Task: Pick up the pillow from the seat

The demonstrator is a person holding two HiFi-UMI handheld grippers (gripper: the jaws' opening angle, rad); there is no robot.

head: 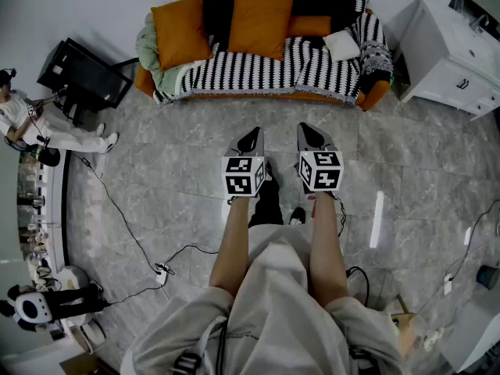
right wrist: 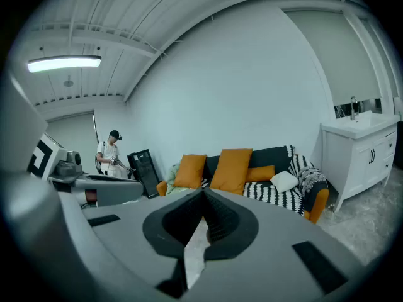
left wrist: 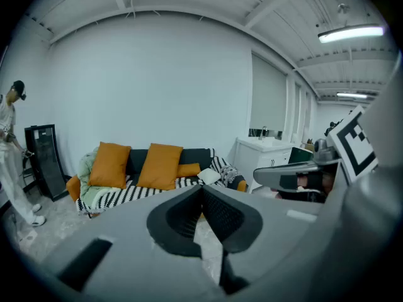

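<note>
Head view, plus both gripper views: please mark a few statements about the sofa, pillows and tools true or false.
1. Two large orange pillows stand against the back of the sofa. True.
2. The right tool grips the white pillow. False: it is shut on nothing, over the floor short of the sofa.
3. The white pillow lies at the sofa end nearest the white cabinet. True.
4. The throw over the seat is plain green. False: it is black-and-white striped.
5. The left tool has its jaws wide apart. False: they meet at the tips.
</note>
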